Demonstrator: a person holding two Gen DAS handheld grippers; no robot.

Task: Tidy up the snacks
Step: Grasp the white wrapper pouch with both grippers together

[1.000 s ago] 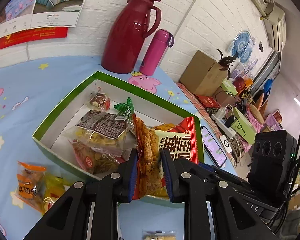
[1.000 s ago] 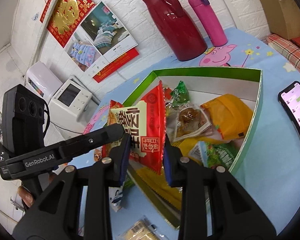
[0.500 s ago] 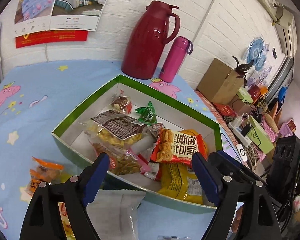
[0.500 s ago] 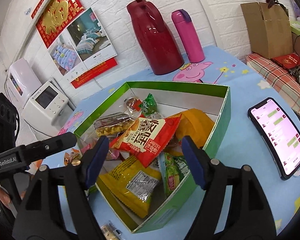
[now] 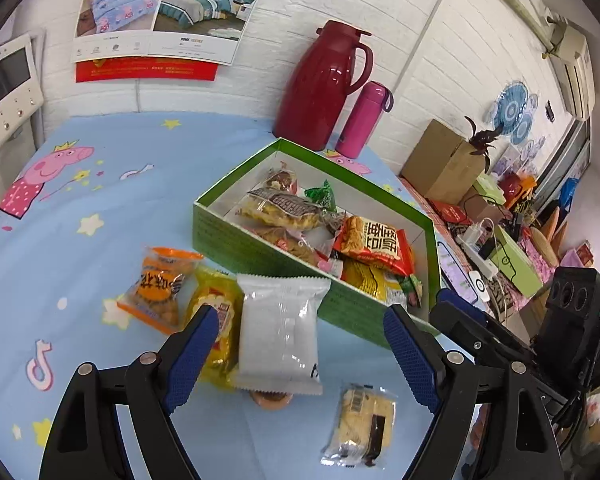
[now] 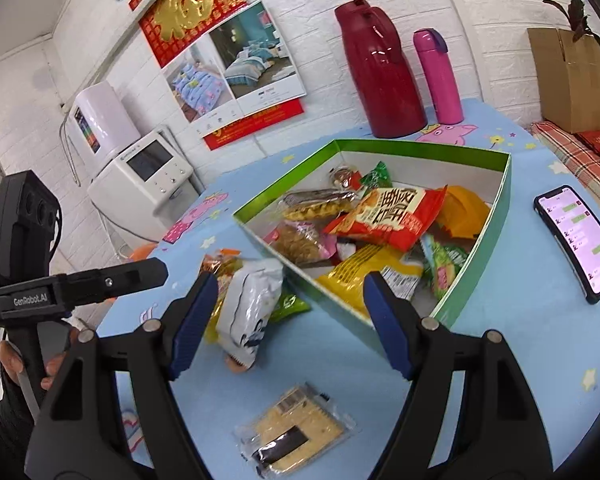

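Both grippers, left point(image 5: 300, 344) and right point(image 6: 288, 320), hang wide open and empty above a white packet point(image 5: 278, 336) on the table beside the box point(image 5: 260, 254); light, puffy and probably slippery, best pinched across its middle.

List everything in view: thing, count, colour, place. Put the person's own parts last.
box: one, green outside, white inside, on the table, holding snacks
red packet: one, on top of the pile in the box
white packet: one, on the table in front of the box
yellow packet: one, partly under the white packet
orange packet: one, on the table, beside the yellow packet
cracker packet: one, clear wrap, on the table nearest the grippers
jug: one, dark red, by the wall
bottle: one, pink, beside the jug
phone: one, screen lit, beside the box
tablecloth: one, blue, cartoon print
left gripper: open, empty
right gripper: open, empty
hand: one, holding the left gripper's handle
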